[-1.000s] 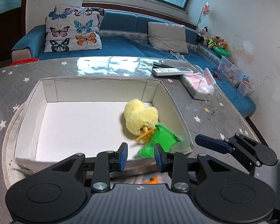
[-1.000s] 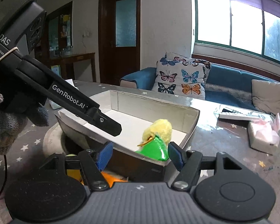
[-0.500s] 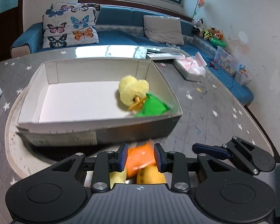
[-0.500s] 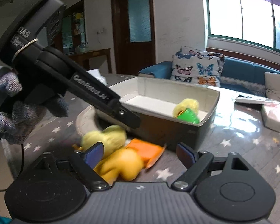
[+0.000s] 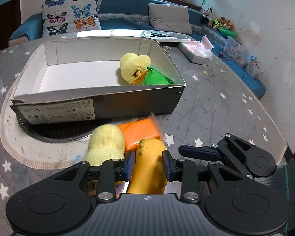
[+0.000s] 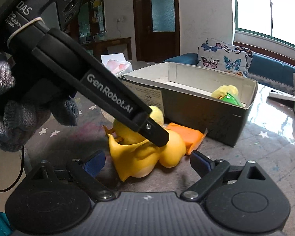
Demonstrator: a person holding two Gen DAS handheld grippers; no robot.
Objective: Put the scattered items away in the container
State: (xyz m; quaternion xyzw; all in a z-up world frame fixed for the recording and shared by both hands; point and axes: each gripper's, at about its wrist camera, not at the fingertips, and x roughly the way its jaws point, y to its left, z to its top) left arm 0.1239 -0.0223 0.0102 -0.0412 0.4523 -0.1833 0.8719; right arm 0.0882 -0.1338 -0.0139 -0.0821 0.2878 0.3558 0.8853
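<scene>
The left gripper (image 5: 148, 164) has its jaws around the rubber duck (image 5: 148, 169) on the bench (image 5: 216, 106), just near of the box (image 5: 100, 102). Squeeze mid-body and lift clear of the wall. The right gripper (image 6: 147, 160) waits, jaws wide.

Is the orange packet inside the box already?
No, the orange packet lies on the table in front of the box, outside its front wall.

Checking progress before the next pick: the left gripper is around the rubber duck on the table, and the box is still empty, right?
Not quite. The box is not empty: the left wrist view shows a yellow plush chick with a green packet inside. The left gripper does straddle the rubber duck on the table.
</scene>
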